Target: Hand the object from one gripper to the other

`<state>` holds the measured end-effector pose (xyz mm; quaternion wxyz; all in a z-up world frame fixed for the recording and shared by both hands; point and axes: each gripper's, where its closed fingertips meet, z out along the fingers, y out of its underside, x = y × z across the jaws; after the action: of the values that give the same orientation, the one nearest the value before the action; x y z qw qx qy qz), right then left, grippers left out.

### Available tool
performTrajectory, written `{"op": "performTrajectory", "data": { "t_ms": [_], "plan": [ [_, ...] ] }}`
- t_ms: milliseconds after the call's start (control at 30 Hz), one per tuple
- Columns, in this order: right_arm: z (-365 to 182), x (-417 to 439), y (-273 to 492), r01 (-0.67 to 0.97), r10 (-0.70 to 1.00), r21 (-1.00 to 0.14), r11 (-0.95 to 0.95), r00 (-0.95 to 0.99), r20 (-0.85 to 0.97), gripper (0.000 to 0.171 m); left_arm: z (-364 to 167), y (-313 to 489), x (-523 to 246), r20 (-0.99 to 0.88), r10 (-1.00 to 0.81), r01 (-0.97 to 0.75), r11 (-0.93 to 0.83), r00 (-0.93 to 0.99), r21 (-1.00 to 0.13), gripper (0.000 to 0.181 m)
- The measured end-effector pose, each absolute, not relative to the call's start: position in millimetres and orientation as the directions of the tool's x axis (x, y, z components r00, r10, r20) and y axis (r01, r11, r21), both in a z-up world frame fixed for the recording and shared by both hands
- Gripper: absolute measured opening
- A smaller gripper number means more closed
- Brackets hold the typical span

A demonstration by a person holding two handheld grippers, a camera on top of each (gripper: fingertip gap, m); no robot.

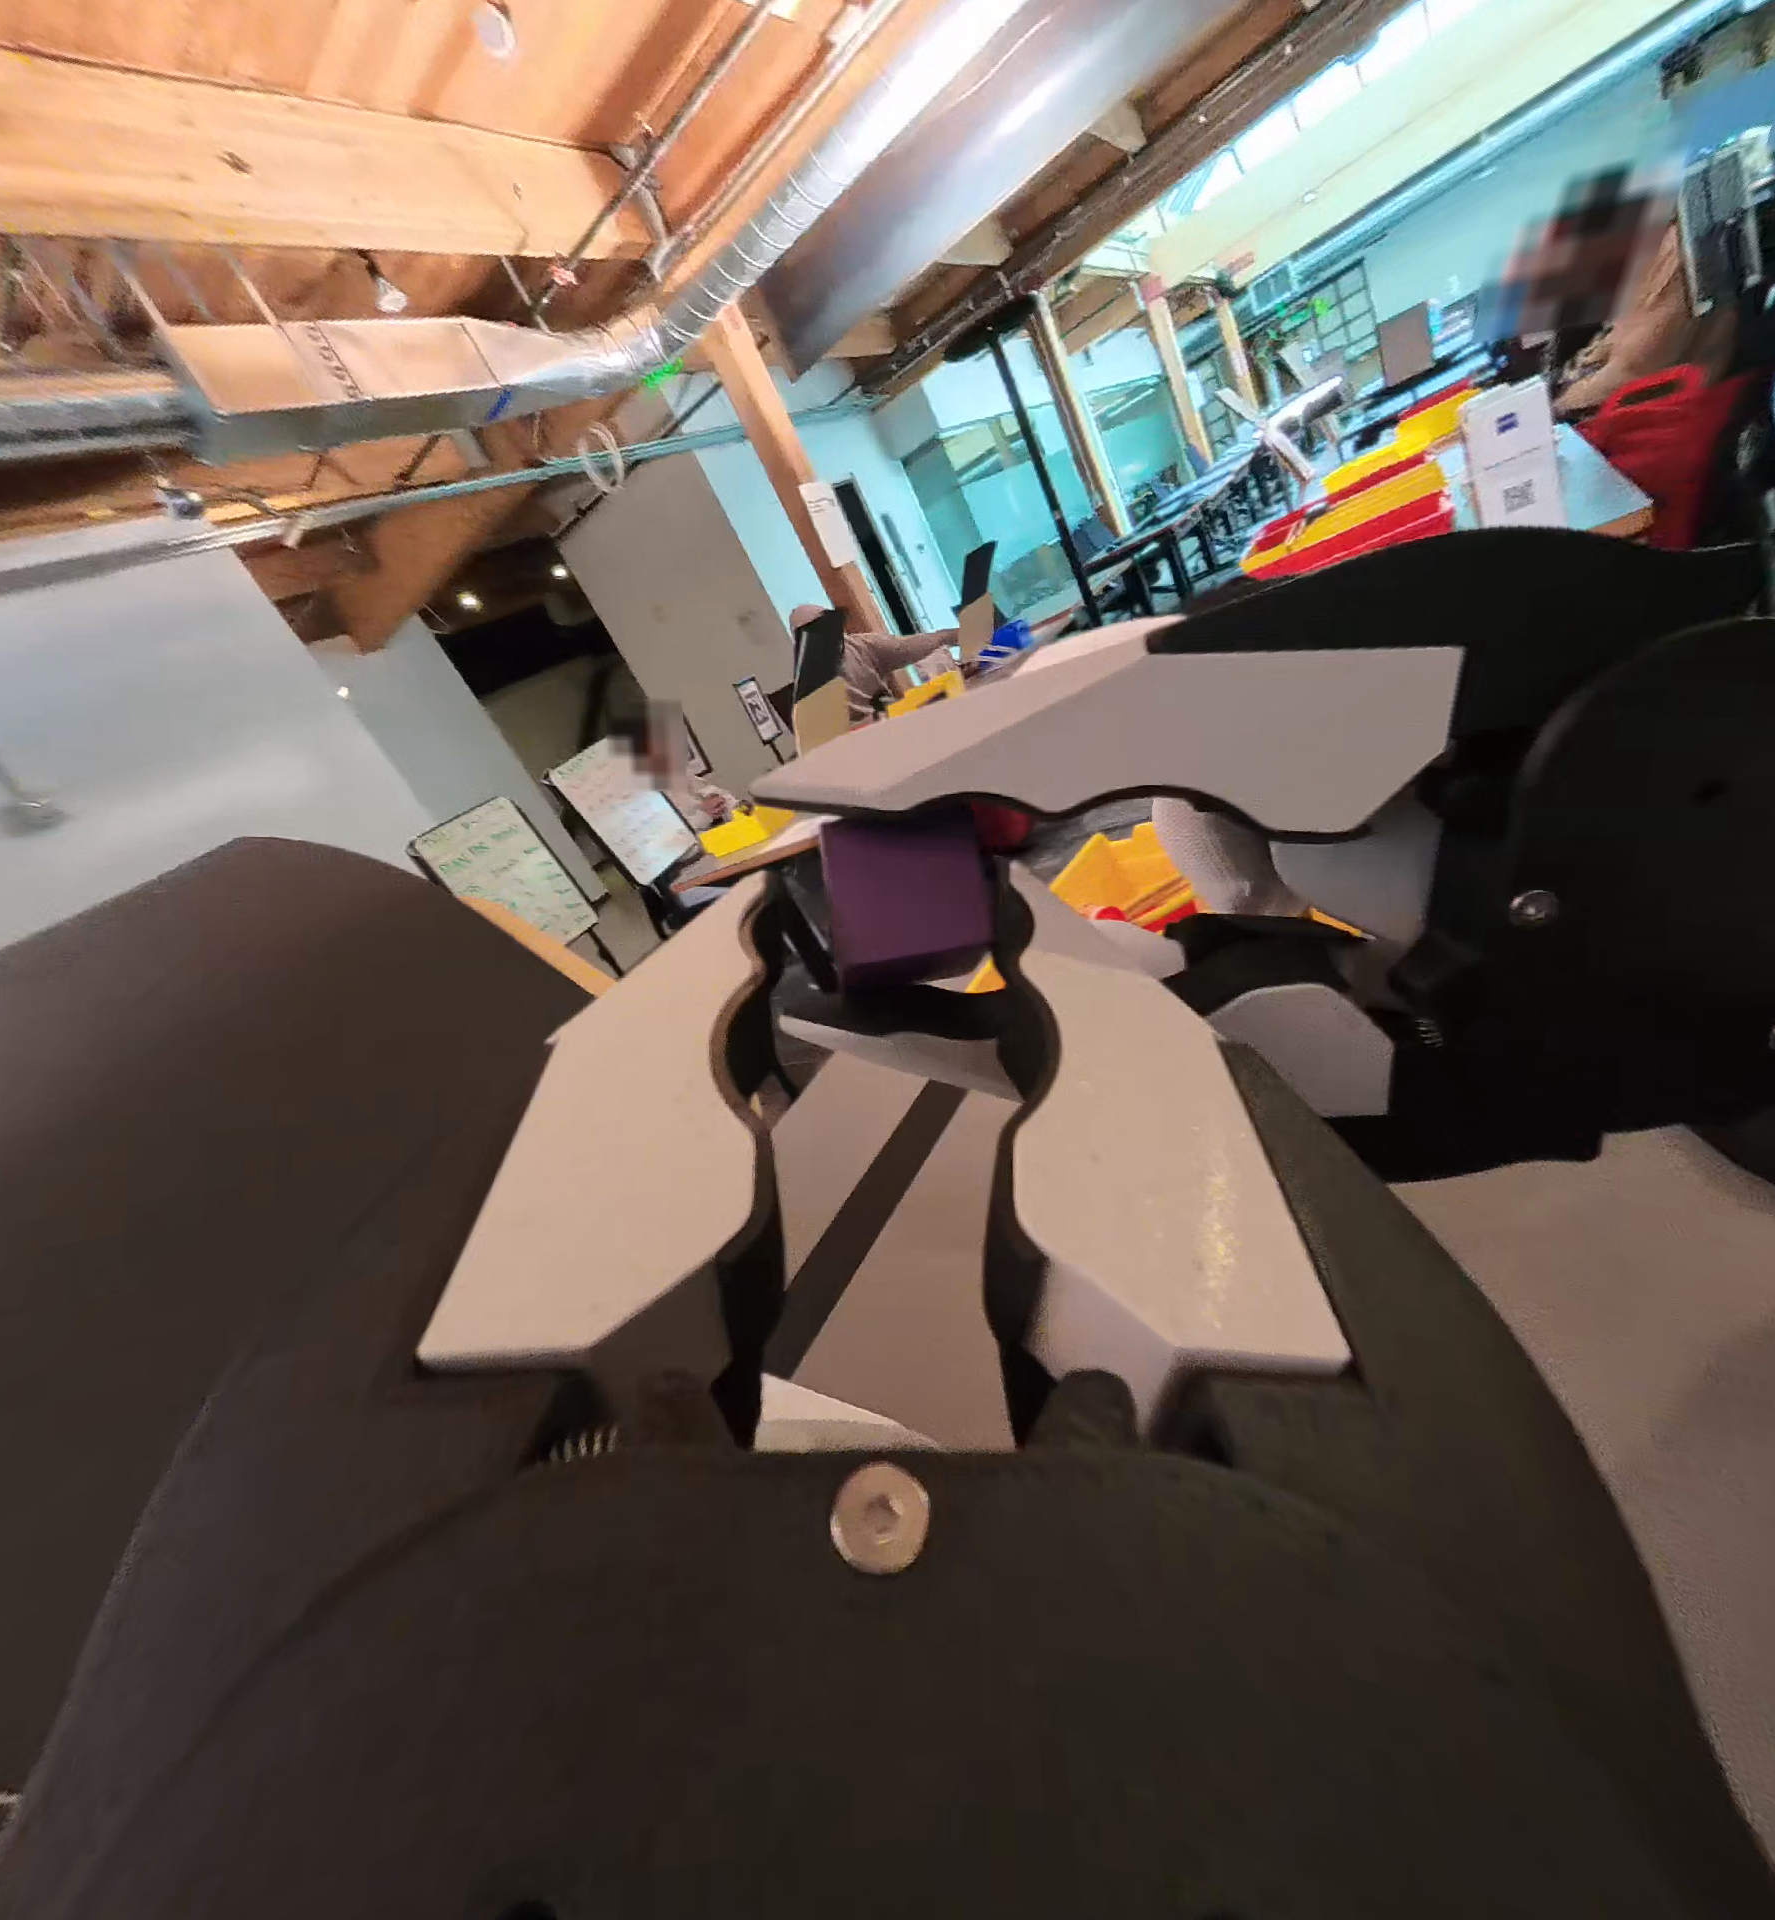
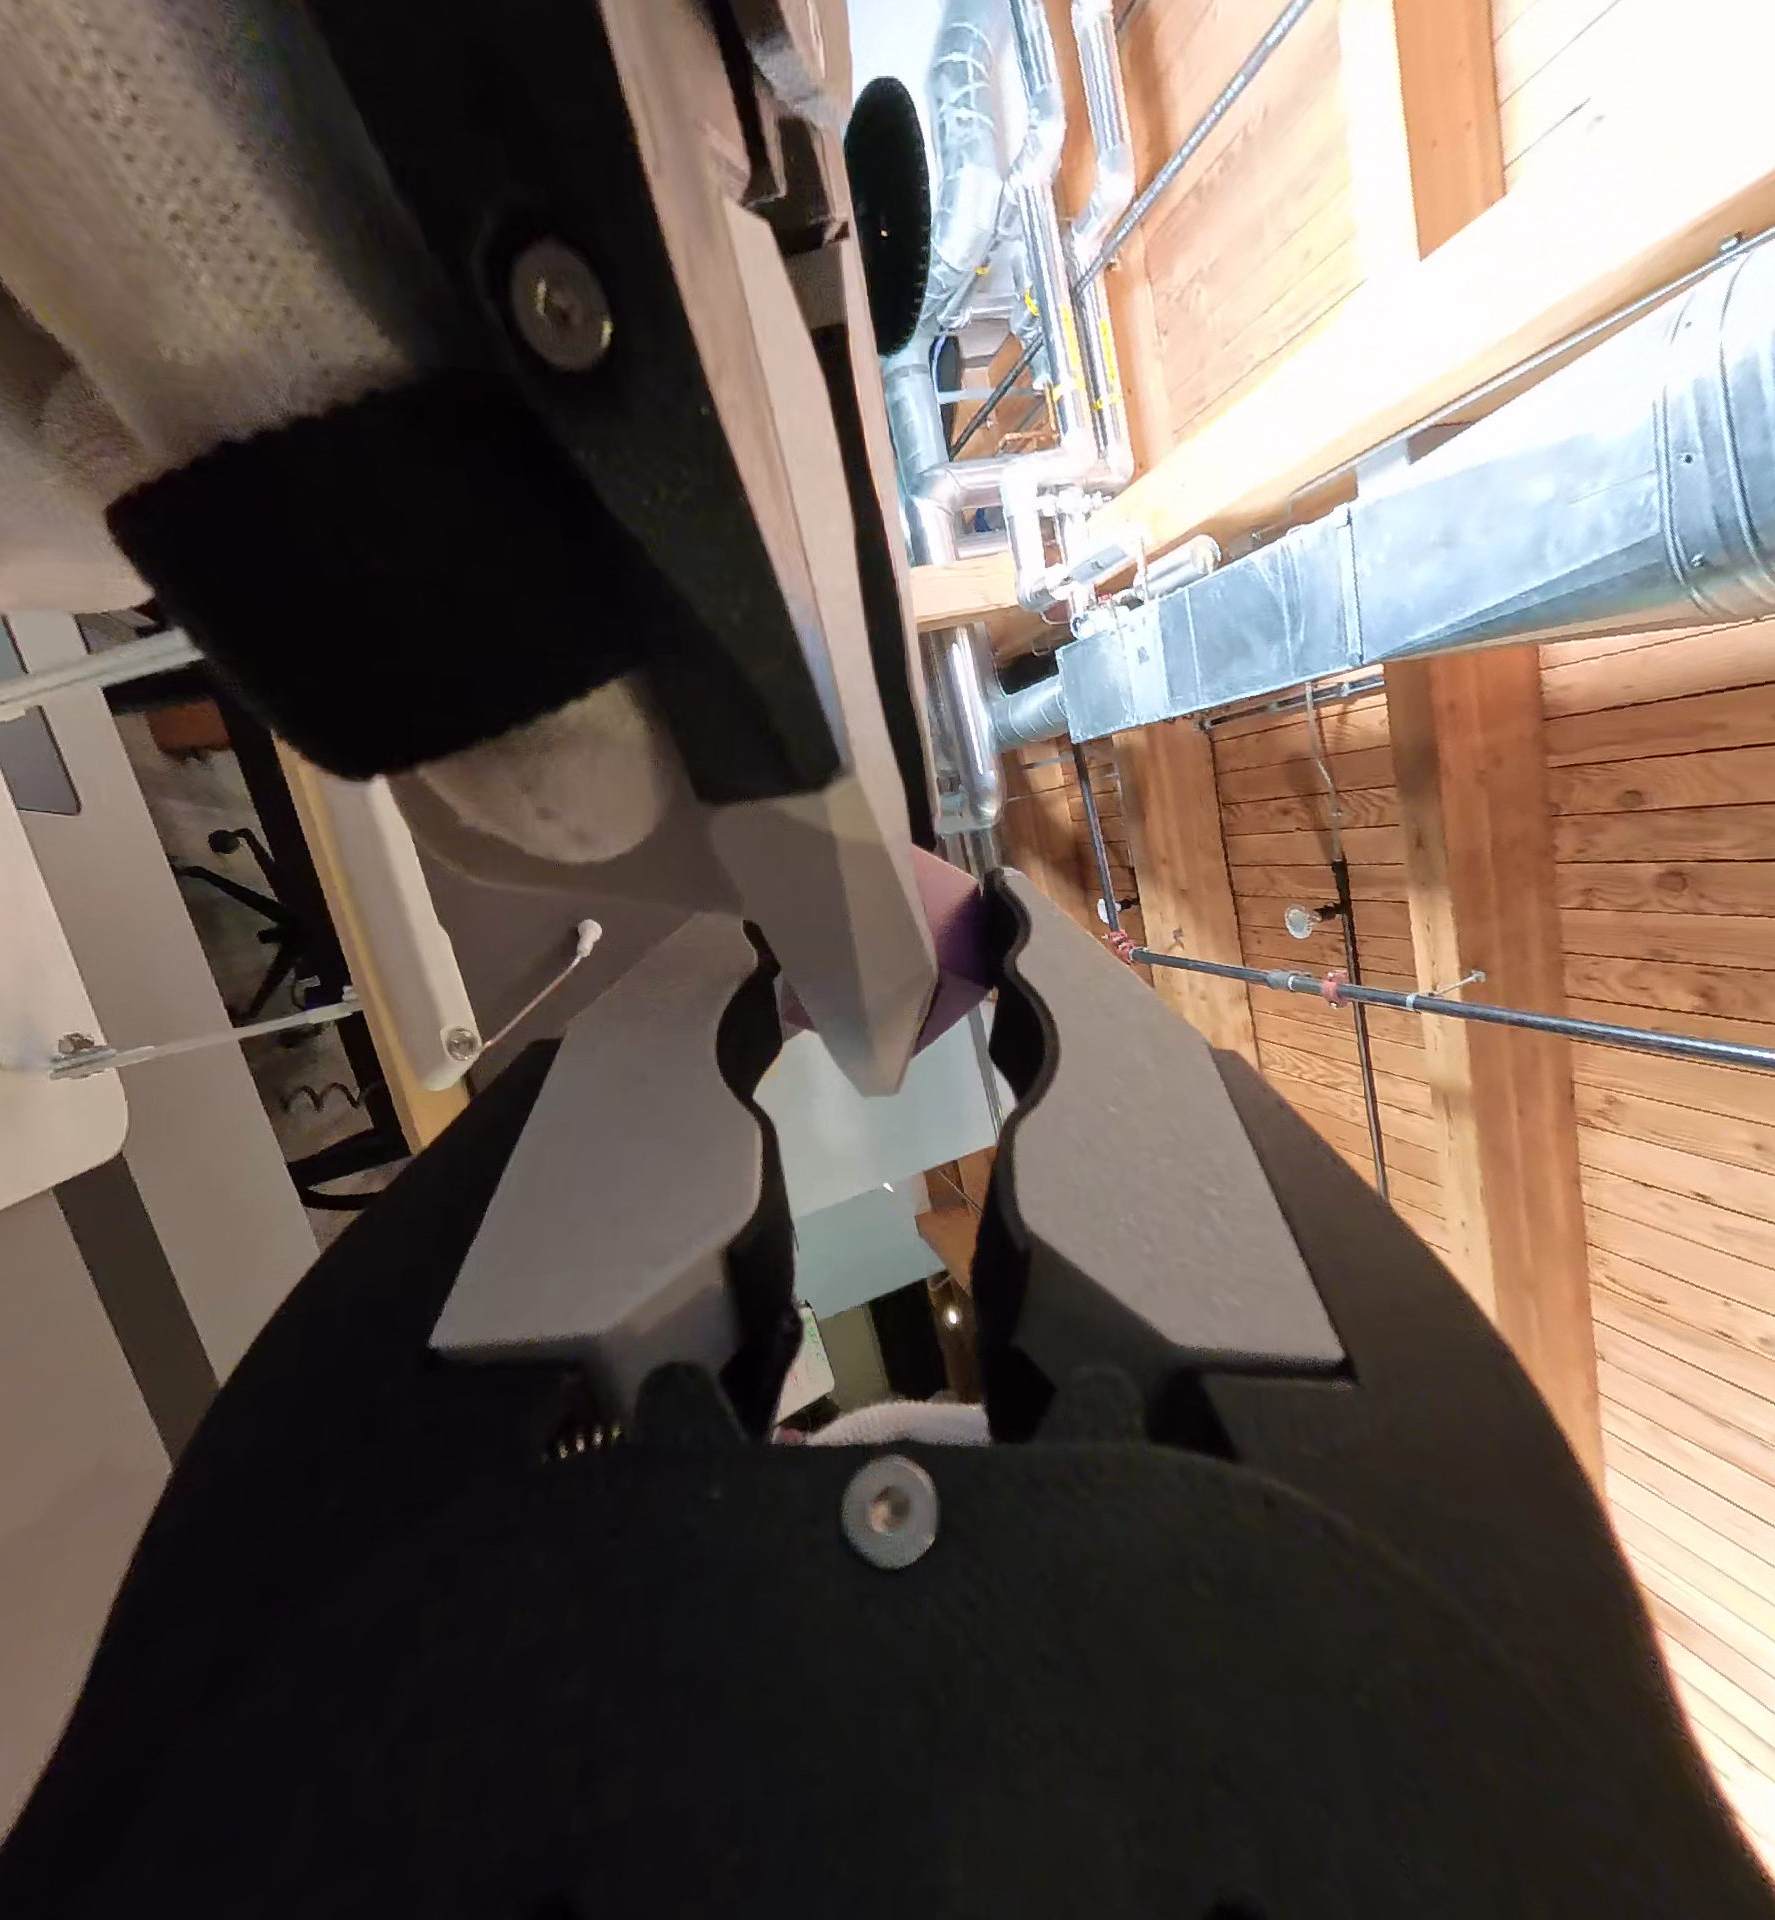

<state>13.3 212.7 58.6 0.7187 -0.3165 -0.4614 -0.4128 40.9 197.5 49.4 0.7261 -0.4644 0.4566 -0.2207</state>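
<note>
In the left wrist view, the left gripper (image 1: 888, 935) reaches up the centre of the frame, its two grey fingers drawn in against the sides of a purple block (image 1: 906, 899) at their tips. The right gripper (image 1: 867, 914) enters from the right edge and crosses it at a right angle, one grey finger lying over the block's top and the other under it, so both grippers appear clamped on the same block in mid-air. In the right wrist view, the right gripper's (image 2: 888, 971) fingers rise from the bottom of the frame, and the left gripper (image 2: 904, 935) comes down from the upper left, hiding most of the block (image 2: 961, 930), which shows only as a purple sliver against the right-hand finger. Yellow and red bins (image 1: 1366, 509) sit on tables in the upper right of the left wrist view.
</note>
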Motion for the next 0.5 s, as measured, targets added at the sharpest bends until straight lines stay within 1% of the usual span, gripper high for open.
{"op": "performTrajectory", "data": {
  "t_ms": [33,133,233,267,300,400,467,500],
  "plan": [
    [59.0,14.5,213.6,0.89,-0.307,-0.074,0.45,0.232,0.923,0.035,48.6,196.0,42.6,-0.472,-0.734,-0.109,0.485,0.489,-0.867,0.028],
    [59.0,16.4,214.8,0.894,-0.317,-0.068,0.443,0.227,0.921,0.034,48.8,198.4,43.8,-0.49,-0.679,-0.13,0.51,0.547,-0.85,0.028],
    [59.8,15.0,211.8,0.878,-0.318,-0.062,0.474,0.236,0.918,0.034,49.4,195.9,43.9,-0.466,-0.712,-0.105,0.489,0.526,-0.866,0.027],
    [59.4,13.0,210.0,0.863,-0.301,-0.07,0.5,0.248,0.921,0.034,49.0,196.0,42.9,-0.469,-0.719,-0.113,0.485,0.513,-0.867,0.027],
    [56.9,8.0,206.3,0.831,-0.254,-0.088,0.549,0.266,0.93,0.038,49.9,197.3,40.3,-0.471,-0.721,-0.122,0.482,0.508,-0.868,0.027],
    [56.7,1.1,195.4,0.753,-0.141,-0.155,0.64,0.313,0.939,0.057,52.2,191.9,32.8,-0.426,-0.805,-0.086,0.431,0.413,-0.898,0.027],
    [53.2,-2.8,189.2,0.717,-0.078,-0.169,0.677,0.299,0.951,0.059,56.6,187.0,23.5,-0.394,-0.851,-0.046,0.404,0.346,-0.914,0.027],
    [53.5,-3.5,186.9,0.705,-0.06,-0.18,0.686,0.301,0.952,0.059,54.4,177.1,21.7,-0.376,-0.891,-0.026,0.382,0.254,-0.924,0.027]
  ]
}}
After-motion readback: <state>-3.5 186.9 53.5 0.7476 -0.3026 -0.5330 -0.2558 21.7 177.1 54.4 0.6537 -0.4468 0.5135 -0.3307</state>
